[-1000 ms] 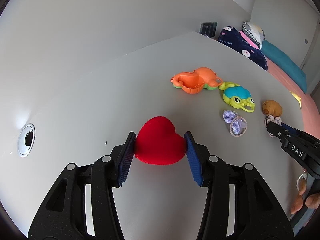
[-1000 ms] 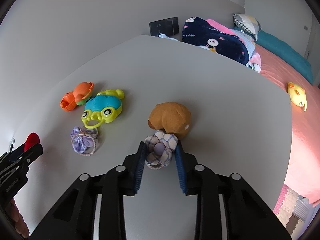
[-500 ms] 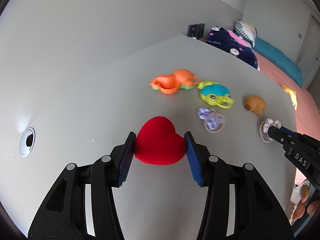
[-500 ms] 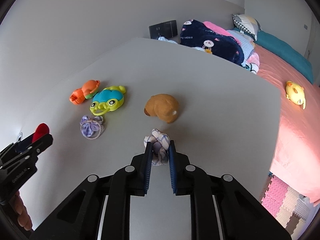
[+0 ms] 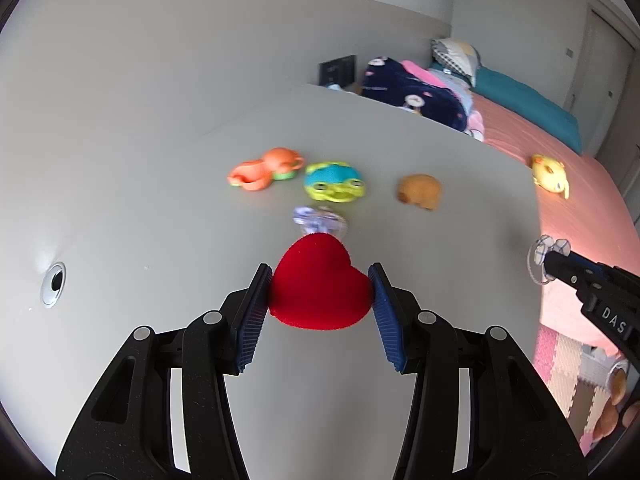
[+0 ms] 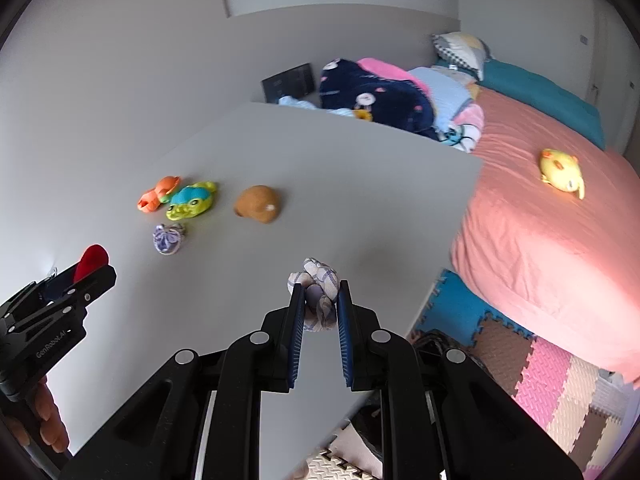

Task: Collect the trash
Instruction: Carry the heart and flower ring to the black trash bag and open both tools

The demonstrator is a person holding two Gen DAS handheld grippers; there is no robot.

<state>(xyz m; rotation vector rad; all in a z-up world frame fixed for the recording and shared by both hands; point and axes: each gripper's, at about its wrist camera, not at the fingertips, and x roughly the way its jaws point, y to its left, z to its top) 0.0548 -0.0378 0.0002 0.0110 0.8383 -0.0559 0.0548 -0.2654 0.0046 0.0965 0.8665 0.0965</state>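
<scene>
Checked scrunchie (image 6: 318, 298) in right gripper (image 6: 319, 312) nears table (image 6: 340, 184) edge.

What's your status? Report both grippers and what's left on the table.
Left gripper shut on red heart. Right gripper shut on plaid scrunchie. Both lifted off table. Four items left: purple scrunchie, three toys. Nothing blocking.

A home bedroom: a pink-sheeted bed (image 6: 552, 240) with pillows (image 6: 460, 50), foam play mats (image 6: 560, 380).
</scene>
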